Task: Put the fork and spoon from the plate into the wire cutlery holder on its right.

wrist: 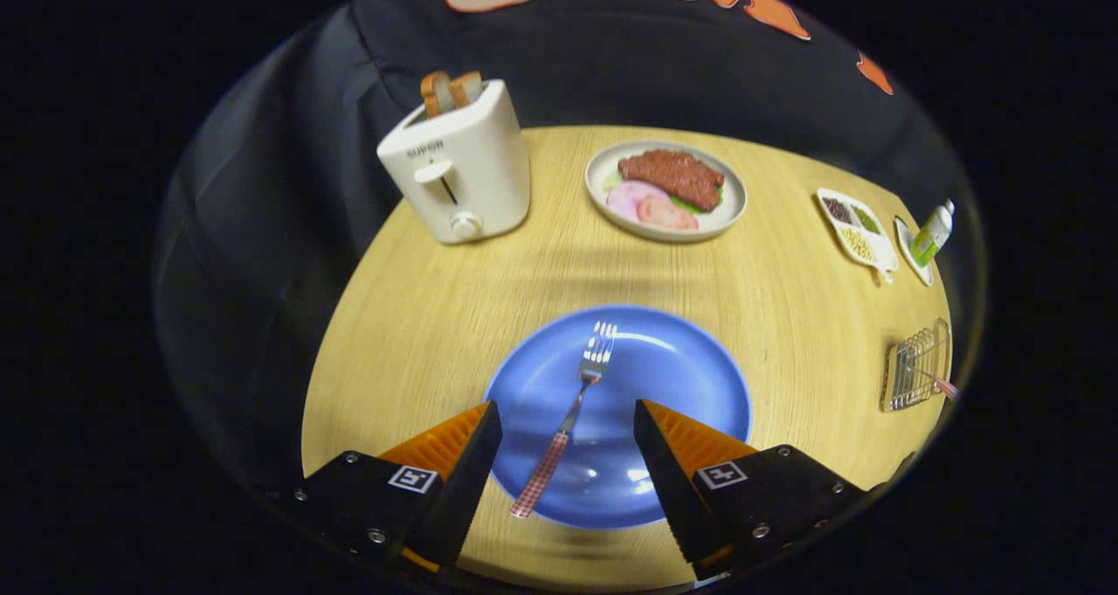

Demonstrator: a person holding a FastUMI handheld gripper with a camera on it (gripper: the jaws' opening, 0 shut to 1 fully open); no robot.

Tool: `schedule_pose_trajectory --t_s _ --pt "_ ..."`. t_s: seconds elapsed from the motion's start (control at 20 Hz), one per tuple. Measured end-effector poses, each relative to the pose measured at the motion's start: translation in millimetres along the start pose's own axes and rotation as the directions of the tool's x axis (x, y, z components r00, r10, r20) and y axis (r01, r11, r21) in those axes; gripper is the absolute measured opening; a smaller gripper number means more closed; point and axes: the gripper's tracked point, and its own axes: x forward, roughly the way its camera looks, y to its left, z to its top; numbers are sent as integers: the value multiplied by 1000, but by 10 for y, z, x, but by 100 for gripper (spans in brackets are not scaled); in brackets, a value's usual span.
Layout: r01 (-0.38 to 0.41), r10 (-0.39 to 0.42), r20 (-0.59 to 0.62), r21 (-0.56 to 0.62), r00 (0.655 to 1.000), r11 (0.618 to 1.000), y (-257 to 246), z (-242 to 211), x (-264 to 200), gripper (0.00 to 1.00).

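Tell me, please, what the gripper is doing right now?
Gripper: open, holding nothing, fingers either side of the checked-handled metal fork on the round blue plate.

Open claw (568, 420) straddles the fork (572, 407); bare worktop (812, 315) toward the wire cutlery holder (915, 366) at three o'clock; toaster (458, 167) at eleven
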Motion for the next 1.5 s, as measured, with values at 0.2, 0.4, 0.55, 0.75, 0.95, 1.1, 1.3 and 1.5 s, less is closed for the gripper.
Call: schedule_pose_trajectory --t_s 0.2,0.4,0.55,0.75,0.95,1.1,1.3,1.5 --pt "3 -4 -145 -11 989 1000 63 -228 122 85" --pt "28 -28 -239 -4 971 1000 59 -364 289 74" --pt "70 -72 -262 -18 962 997 22 -340 336 60" --pt "108 -107 -292 -12 950 994 -80 -341 356 21" --pt "73 -77 -292 -24 953 997 -182 -375 282 8" --pt "66 -76 -235 -52 969 996 -344 -282 145 6" --pt "66 -71 -128 -40 989 997 -641 -66 -244 6" --pt "122 -123 -17 -34 992 992 -1168 137 -708 7"
